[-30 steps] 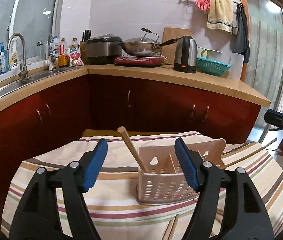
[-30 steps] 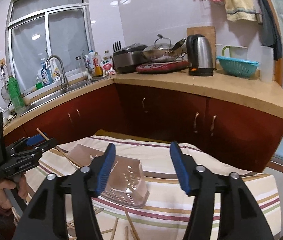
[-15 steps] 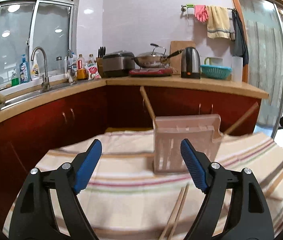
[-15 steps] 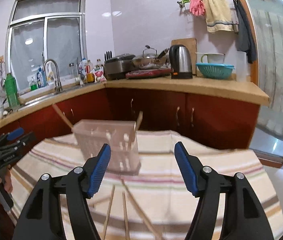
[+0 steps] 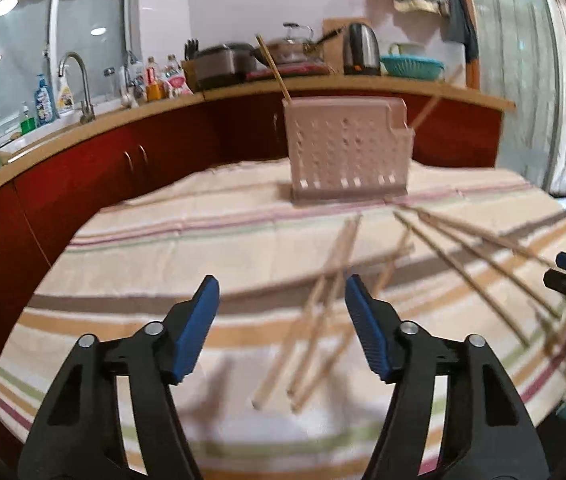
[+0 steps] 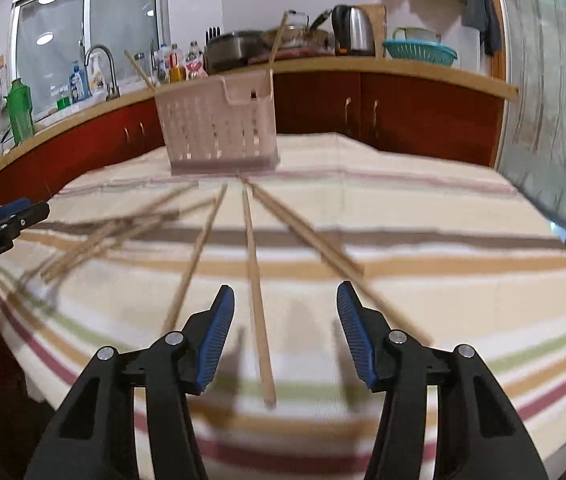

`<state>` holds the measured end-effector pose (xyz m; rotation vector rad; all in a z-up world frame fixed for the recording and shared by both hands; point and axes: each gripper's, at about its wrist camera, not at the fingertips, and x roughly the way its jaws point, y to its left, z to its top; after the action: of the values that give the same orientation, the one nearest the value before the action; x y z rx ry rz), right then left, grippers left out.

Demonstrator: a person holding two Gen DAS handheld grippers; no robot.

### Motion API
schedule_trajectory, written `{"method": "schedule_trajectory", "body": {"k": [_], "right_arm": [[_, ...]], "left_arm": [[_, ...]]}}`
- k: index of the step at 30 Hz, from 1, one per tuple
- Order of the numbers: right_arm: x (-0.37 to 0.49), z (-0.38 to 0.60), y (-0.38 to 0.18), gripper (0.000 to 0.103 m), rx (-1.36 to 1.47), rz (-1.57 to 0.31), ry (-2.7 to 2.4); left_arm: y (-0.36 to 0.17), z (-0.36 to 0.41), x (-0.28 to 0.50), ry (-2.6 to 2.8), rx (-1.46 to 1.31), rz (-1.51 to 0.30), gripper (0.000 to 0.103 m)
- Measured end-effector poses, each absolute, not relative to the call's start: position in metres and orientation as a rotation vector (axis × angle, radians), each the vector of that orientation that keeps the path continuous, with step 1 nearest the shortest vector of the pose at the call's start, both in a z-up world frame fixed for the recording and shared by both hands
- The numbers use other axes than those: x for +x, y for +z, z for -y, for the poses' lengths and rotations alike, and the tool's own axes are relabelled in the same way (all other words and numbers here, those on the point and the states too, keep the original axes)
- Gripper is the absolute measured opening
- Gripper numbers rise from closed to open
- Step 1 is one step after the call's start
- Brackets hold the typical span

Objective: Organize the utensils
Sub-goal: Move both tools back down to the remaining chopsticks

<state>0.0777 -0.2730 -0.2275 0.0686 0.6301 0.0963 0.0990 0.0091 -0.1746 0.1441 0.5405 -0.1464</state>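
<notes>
Lying scattered on the striped worktop (image 6: 423, 240), pale wooden chopsticks (image 6: 257, 292) look long and thin. Both the left gripper (image 5: 281, 320) and right gripper (image 6: 285, 328) are spread, closing, pinching nothing.

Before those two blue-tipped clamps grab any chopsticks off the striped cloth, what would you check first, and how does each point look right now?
1. Right gripper lined up on a chopstick: ok, one lies between its closing jaws, untouched.
2. Left gripper lined up: cannot tell; blurred chopstick pile sits just ahead of its closing, empty jaws.
3. Holder upright on the tablecloth: ok.
4. Room in the holder: ok, only a few sticks inside.
5. Grippers apart from each other: ok.
6. Picture sharpness: not ok, motion blur.
</notes>
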Motion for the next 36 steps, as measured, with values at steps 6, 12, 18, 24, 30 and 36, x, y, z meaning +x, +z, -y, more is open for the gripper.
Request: {"method": "schedule_trajectory", "body": {"k": [6,12,18,24,30,36], "right_arm": [[0.067,0.274,-0.242,0.051,0.094,-0.663,0.105],[0.063,0.272,-0.241,0.05,0.093,-0.651,0.11],[0.062,0.271,-0.243,0.051,0.099,-0.651,0.111],[0.061,0.27,-0.244,0.051,0.096,-0.656,0.117],[0.061,0.271,-0.244,0.051,0.099,-0.656,0.116],[0.06,0.27,-0.247,0.05,0.093,-0.655,0.122]], "left_arm": [[-0.196,-0.008,0.088,-0.184,0.141,-0.616,0.043],[-0.208,-0.006,0.081,-0.208,0.152,-0.665,0.037],[-0.22,-0.011,0.08,-0.216,0.13,-0.724,0.03],[-0.224,-0.004,0.08,-0.277,0.118,-0.744,0.023],[-0.225,0.003,0.086,-0.281,0.113,-0.738,0.024],[-0.226,0.008,0.086,-0.289,0.127,-0.72,0.02]]}}
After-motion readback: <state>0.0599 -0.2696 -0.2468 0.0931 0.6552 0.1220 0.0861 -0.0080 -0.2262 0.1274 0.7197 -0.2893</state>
